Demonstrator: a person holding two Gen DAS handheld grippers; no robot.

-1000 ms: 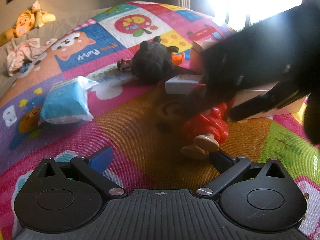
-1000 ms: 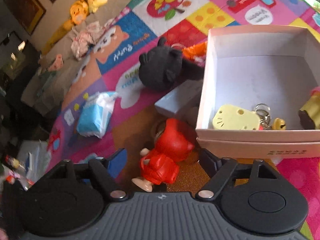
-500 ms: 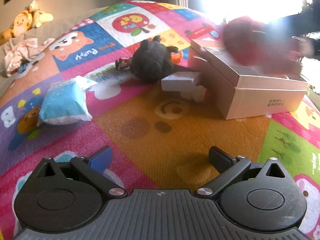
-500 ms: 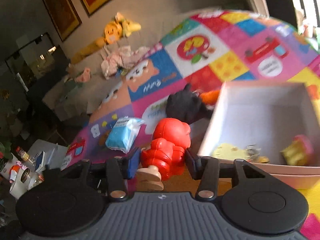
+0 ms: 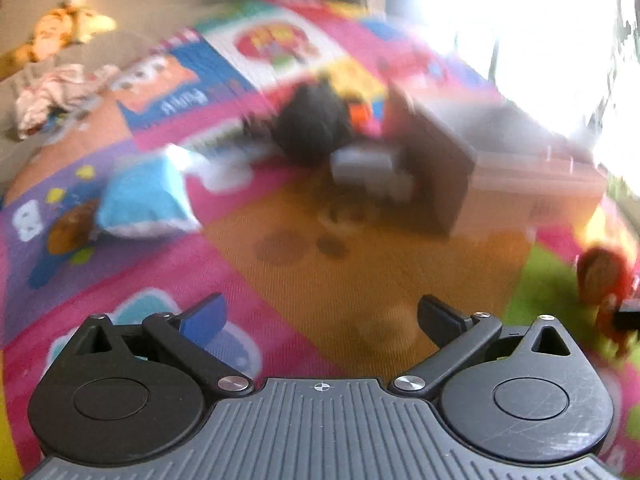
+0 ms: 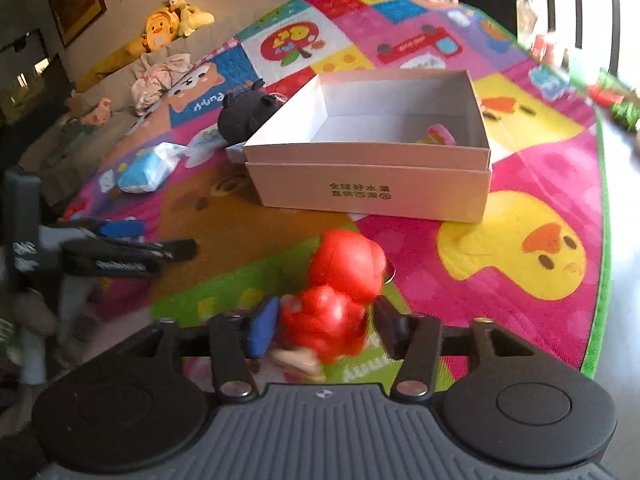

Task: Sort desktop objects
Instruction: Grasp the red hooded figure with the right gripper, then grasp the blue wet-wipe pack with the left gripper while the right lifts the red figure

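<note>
A red plush figure (image 6: pixel 340 296) sits between the fingers of my right gripper (image 6: pixel 324 328), low over the green patch of the play mat. The jaws are opening, and the pads stand slightly off the blurred toy. The left wrist view catches the same figure (image 5: pixel 604 276) at its right edge. An open pinkish-white box (image 6: pixel 368 188) stands on the mat beyond the toy, with a small pink and yellow item (image 6: pixel 438 134) inside. My left gripper (image 5: pixel 320 316) hangs open over the orange patch with nothing between its fingers, and it shows as the left gripper (image 6: pixel 132 244) in the right wrist view.
A black plush (image 6: pixel 244 116) and a small grey box (image 5: pixel 360 164) lie at the box's far left corner. A blue tissue pack (image 6: pixel 148 168) lies further left. Beyond the mat (image 6: pixel 520 248) are a sofa with a yellow plush (image 6: pixel 160 32) and bare floor on the right.
My right gripper carried the red figure from above the box back to the near side of the mat, and its jaws widened around it. The left gripper barely moved; its view has blurred.
</note>
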